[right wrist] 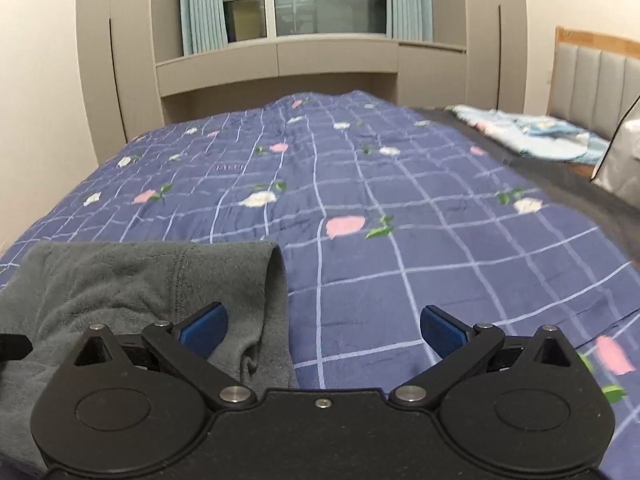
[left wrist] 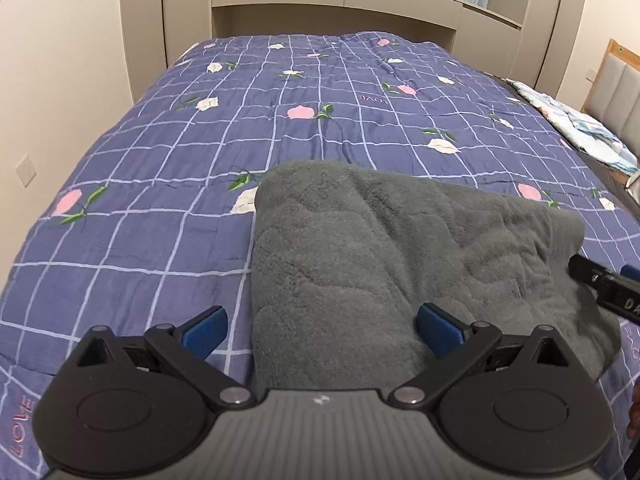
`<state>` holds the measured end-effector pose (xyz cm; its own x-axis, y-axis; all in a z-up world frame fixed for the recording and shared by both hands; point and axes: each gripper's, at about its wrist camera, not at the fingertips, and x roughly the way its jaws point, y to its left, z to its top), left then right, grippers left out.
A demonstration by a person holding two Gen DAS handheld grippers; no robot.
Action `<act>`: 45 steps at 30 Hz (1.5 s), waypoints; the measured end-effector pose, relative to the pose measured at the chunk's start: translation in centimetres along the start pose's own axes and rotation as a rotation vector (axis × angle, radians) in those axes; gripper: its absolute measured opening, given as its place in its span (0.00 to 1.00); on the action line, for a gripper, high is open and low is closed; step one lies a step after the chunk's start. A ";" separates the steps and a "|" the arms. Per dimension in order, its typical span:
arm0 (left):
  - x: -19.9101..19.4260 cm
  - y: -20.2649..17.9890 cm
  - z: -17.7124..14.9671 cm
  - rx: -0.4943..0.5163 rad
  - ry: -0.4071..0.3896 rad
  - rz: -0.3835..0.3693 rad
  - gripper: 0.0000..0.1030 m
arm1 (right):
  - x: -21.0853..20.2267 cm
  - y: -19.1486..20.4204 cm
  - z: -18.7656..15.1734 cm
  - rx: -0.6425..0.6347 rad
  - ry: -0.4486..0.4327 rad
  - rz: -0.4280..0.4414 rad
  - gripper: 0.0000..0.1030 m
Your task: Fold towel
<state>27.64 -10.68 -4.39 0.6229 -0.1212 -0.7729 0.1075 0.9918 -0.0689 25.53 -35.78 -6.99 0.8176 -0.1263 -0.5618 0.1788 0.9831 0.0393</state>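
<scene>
A dark grey towel [left wrist: 384, 240] lies folded over on the blue checked quilt [left wrist: 180, 168], its fold line at the far side. My left gripper [left wrist: 322, 330] is open above the towel's near left edge, nothing between its blue pads [left wrist: 204, 328]. In the right wrist view the towel [right wrist: 132, 280] lies at the lower left, its right edge just inside my right gripper [right wrist: 324, 330], which is open over the quilt [right wrist: 400, 240]. Part of the right gripper [left wrist: 608, 288] shows at the towel's right edge in the left wrist view.
The quilt with pink and white flowers covers a wide bed. A light blue folded cloth [right wrist: 536, 132] lies at the bed's far right by a padded headboard [right wrist: 592, 76]. Cabinets [right wrist: 280, 68] and a window stand behind the bed. A wall [left wrist: 60, 80] runs along the left.
</scene>
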 end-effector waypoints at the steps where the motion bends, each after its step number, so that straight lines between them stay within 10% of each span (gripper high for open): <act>1: -0.2 -0.1 -0.1 0.008 0.001 0.001 0.99 | -0.7 0.0 0.0 0.009 -0.014 0.014 1.00; 32: -4.1 1.2 -4.2 -0.081 0.081 -0.058 0.99 | -3.6 0.1 -3.8 -0.067 0.090 0.013 1.00; 45: -3.8 4.6 -1.4 -0.172 0.047 -0.020 1.00 | -2.7 -0.3 1.5 0.114 0.058 0.112 1.00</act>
<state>24.67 -5.60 -2.60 0.5842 -0.1433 -0.7989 -0.0170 0.9819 -0.1885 24.04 -35.91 -4.26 0.8033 -0.0053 -0.5955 0.1520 0.9687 0.1964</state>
